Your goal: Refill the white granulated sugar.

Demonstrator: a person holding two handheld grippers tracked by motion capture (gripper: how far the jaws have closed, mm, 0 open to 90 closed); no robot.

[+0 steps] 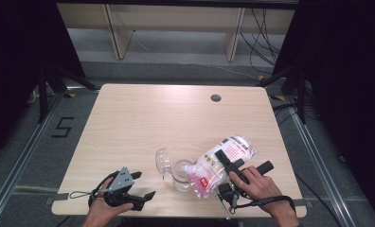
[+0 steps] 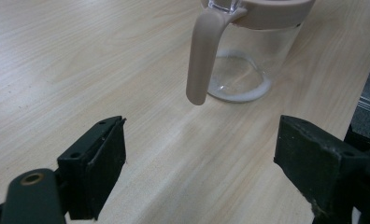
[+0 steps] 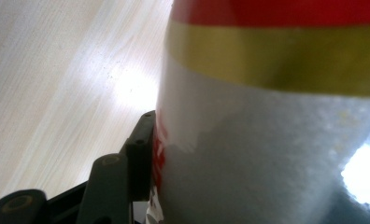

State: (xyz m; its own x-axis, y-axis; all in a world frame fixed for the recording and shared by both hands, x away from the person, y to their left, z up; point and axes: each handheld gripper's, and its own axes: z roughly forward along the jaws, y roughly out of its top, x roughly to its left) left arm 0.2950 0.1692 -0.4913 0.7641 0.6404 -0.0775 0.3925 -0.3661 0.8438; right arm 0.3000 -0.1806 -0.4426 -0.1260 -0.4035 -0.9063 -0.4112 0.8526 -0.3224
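So the right gripper (image 1: 230, 166) is clamped on the clear plastic bag of white granules (image 1: 218, 163), tilting it over the glass jar with the beige handle (image 1: 182, 174), probably to pour. Left gripper (image 1: 140, 189) waits beside it, jaws apart and empty.

Even overhead light, dark surroundings.
Glare spots whiten the table (image 3: 127, 86) in the right gripper view; the close bag (image 3: 267, 140) is blurred.

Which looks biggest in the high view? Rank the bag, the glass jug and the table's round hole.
1. Bag of white grains, clamped in the right gripper.
2. Glass jug, clearly smaller.
3. Round hole in the table, smallest, though it lies farther from the camera.
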